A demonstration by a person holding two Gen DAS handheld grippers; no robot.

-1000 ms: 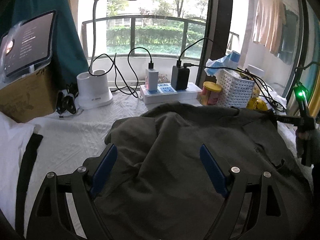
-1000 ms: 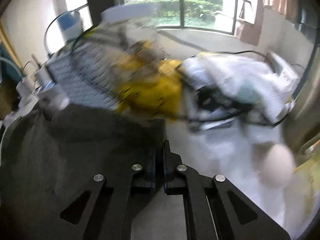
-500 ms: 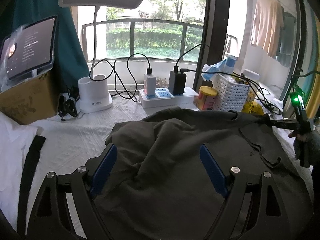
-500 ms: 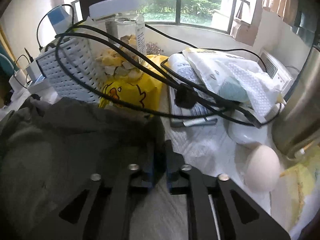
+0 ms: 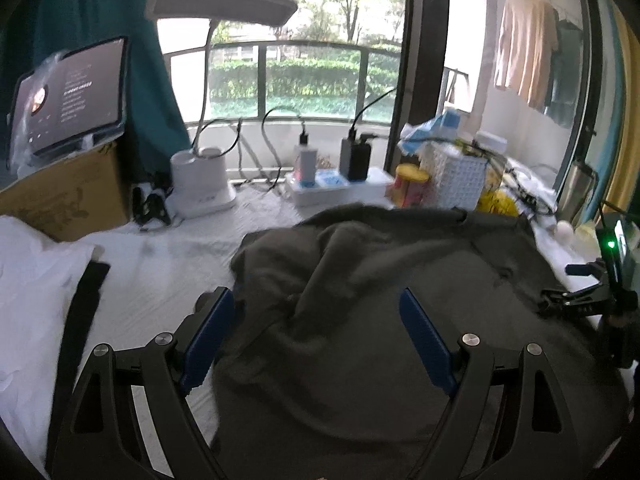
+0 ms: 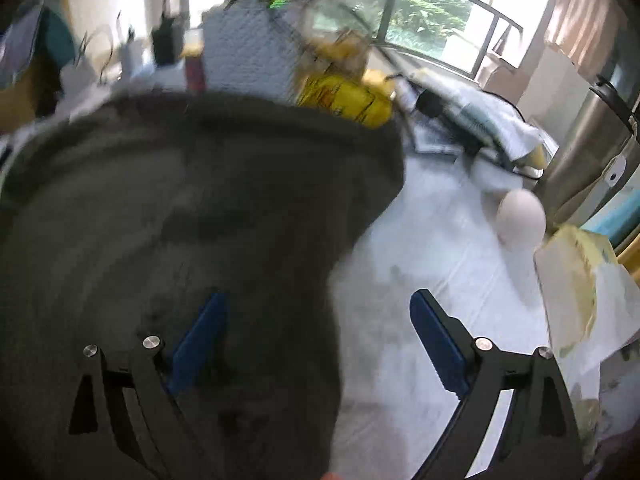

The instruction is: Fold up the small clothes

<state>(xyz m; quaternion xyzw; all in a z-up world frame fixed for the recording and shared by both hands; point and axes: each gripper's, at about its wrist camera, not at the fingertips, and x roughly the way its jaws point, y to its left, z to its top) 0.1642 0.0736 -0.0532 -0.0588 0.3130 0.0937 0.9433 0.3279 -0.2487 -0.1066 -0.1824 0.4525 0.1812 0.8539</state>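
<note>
A dark grey-green garment (image 5: 380,300) lies rumpled on the white table cover, with a raised fold across its left part. My left gripper (image 5: 316,336) is open and empty, its blue pads hovering over the garment's near left part. The garment also fills the left of the right wrist view (image 6: 180,220), blurred. My right gripper (image 6: 320,336) is open and empty, straddling the garment's right edge; its left pad is over the cloth, its right pad over the white cover. The right gripper also shows at the right edge of the left wrist view (image 5: 576,304).
Along the back stand a white lamp base (image 5: 200,184), a power strip with chargers (image 5: 336,188), a yellow-lidded can (image 5: 410,184) and a white basket (image 5: 456,180). A cardboard box with a tablet (image 5: 68,184) sits left. An egg (image 6: 520,216), a yellow bag (image 6: 344,96) and a metal kettle (image 6: 588,148) lie right.
My right gripper has let go of the garment's corner and opened wide, drawing back toward me. The garment's right side has dropped flat. The left gripper has stayed open and lowered slightly.
</note>
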